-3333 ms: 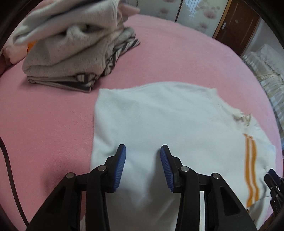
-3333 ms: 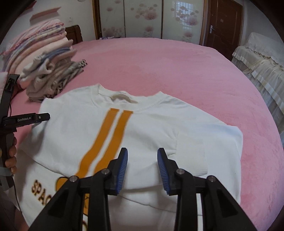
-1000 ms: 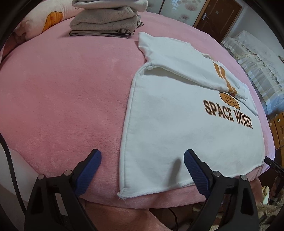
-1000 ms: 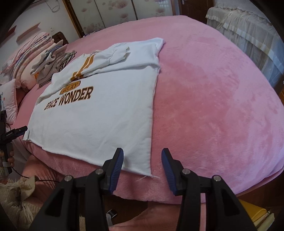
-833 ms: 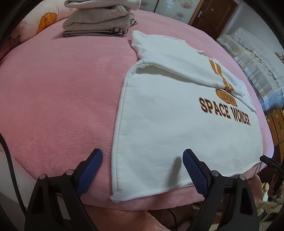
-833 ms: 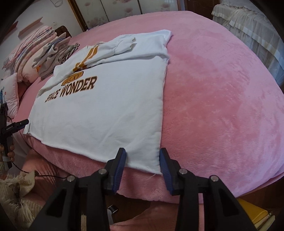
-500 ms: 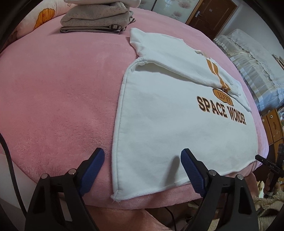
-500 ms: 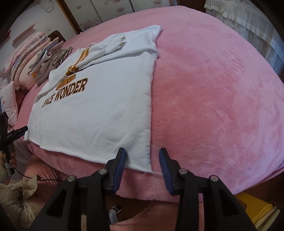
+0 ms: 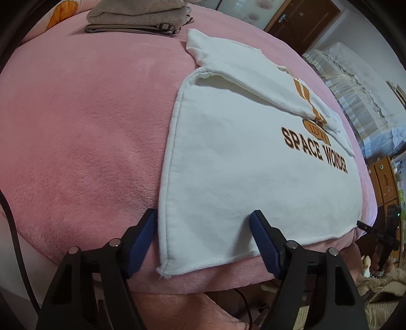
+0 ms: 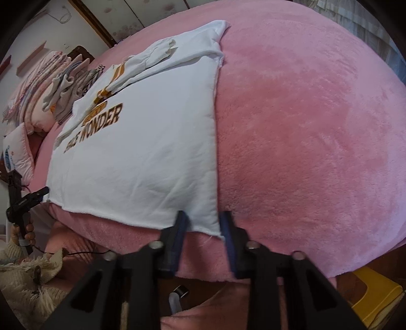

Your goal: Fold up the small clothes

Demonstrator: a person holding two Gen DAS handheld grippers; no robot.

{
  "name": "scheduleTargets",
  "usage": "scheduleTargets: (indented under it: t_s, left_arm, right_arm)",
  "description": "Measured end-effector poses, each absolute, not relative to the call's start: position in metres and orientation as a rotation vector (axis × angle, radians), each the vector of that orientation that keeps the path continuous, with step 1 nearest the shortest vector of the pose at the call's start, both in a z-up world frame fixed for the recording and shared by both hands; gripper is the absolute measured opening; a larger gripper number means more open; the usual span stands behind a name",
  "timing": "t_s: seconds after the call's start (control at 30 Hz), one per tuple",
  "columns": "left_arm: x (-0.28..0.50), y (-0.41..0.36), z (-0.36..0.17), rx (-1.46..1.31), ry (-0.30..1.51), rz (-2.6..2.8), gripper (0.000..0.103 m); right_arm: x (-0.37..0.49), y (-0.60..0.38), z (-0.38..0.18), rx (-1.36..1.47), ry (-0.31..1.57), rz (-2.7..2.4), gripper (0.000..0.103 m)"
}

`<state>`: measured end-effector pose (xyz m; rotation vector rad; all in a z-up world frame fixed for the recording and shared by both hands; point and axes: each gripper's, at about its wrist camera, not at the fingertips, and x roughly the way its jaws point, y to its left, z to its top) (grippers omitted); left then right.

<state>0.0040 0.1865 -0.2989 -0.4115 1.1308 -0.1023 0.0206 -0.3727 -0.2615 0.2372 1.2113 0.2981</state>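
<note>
A white sweatshirt [image 9: 241, 162] with "SPACE WONDER" lettering and orange stripes lies flat on the pink bed, sleeves folded in over its chest. It also shows in the right wrist view [image 10: 142, 157]. My left gripper [image 9: 203, 228] is open wide at the hem's left corner, one blue pad [image 9: 144, 233] off the cloth, the other pad [image 9: 264, 241] over it. My right gripper [image 10: 203, 223] is open, its jaws either side of the hem's right corner. Neither holds the cloth.
A stack of folded clothes [image 9: 137, 17] sits at the bed's far left, also in the right wrist view [image 10: 68, 88], by pink pillows [image 10: 38, 101]. The pink blanket [image 10: 304, 127] spreads right. A yellow object [image 10: 375, 297] lies on the floor.
Both grippers have moved in to the hem at the bed's near edge. The left jaws have narrowed somewhat around the left corner; the right gripper has shifted onto the right corner.
</note>
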Motion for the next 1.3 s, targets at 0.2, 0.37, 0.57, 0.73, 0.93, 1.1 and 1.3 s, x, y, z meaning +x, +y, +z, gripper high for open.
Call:
scheduleTargets:
  t_s: [0.2,0.37,0.57,0.73,0.93,1.1,1.3]
  left_arm:
    - [0.000,0.193,-0.301,-0.480,1.149,-0.085,0.010]
    - [-0.001,0.189,-0.294,-0.472,1.146,-0.069,0.006]
    - [0.003,0.180,-0.264,-0.443,1.104,-0.041,0.006]
    - [0.017,0.188,-0.238,-0.557,1.054,-0.011,0.006]
    - [0.054,0.201,-0.202,-0.695,0.952,0.001,0.006]
    - [0.105,0.206,-0.183,-0.736,0.911,0.042,0.006]
    - [0.171,0.205,-0.181,-0.744,0.912,0.091,0.006]
  right_arm:
    - [0.020,-0.365,-0.256,0.192,1.205,0.319,0.007]
    - [0.019,-0.366,-0.243,0.173,1.171,0.326,0.006]
    - [0.021,-0.374,-0.212,0.206,1.076,0.339,0.006]
    - [0.028,-0.375,-0.183,0.234,0.990,0.356,0.006]
    - [0.055,-0.381,-0.152,0.267,0.900,0.333,0.006]
    - [0.097,-0.385,-0.139,0.310,0.854,0.301,0.006]
    - [0.157,-0.380,-0.133,0.313,0.829,0.263,0.006]
